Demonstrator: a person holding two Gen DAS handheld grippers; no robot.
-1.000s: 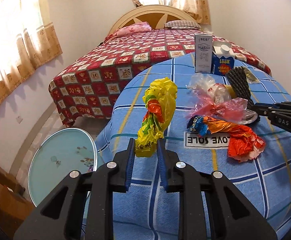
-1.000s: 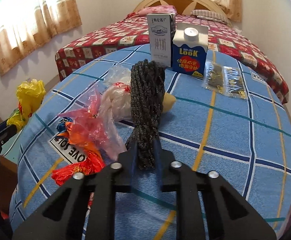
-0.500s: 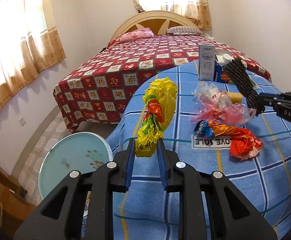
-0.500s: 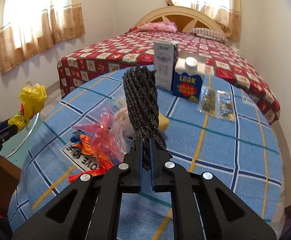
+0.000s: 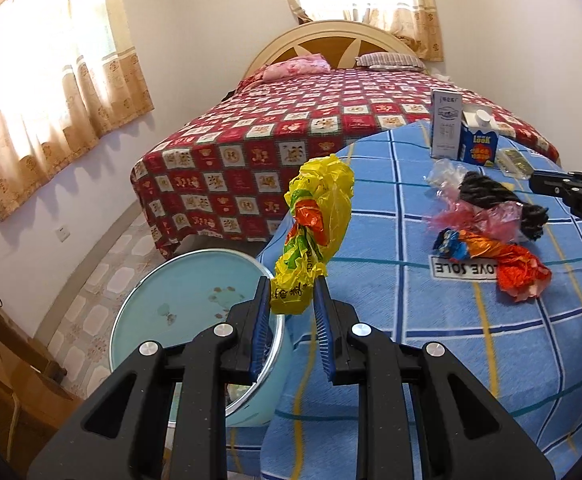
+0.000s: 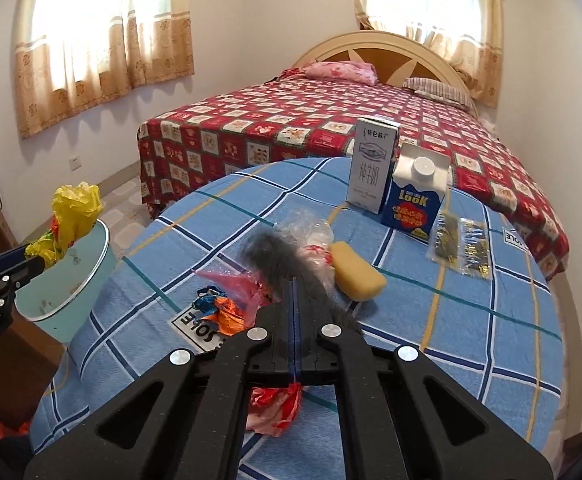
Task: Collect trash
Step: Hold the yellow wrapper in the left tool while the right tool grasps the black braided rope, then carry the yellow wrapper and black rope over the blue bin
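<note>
The left gripper (image 5: 291, 308) points forward and down, its blue-padded jaws clamped on the lower end of a crumpled yellow plastic bag with orange and green print (image 5: 315, 232), which stands up from the grip above the rim of the pale blue round waste bin (image 5: 139, 312). The bin sits on the floor just beside the round table covered in a blue checked cloth (image 5: 431, 332).

The right gripper (image 6: 294, 304) also tilts downward over that table, its jaws pressed together with no gap; the dark grey twisted rope bundle (image 6: 287, 268) shows blurred just past its tips, and whether the pads pinch it I cannot tell.

Only the right wrist view shows a yellow sponge (image 6: 357, 276) on the table next to the rope. Only the left wrist view shows the bin's inside and the rope sharply, lying over pink crinkled plastic (image 5: 487, 220) near an orange foil wrapper (image 5: 507, 264).
</note>
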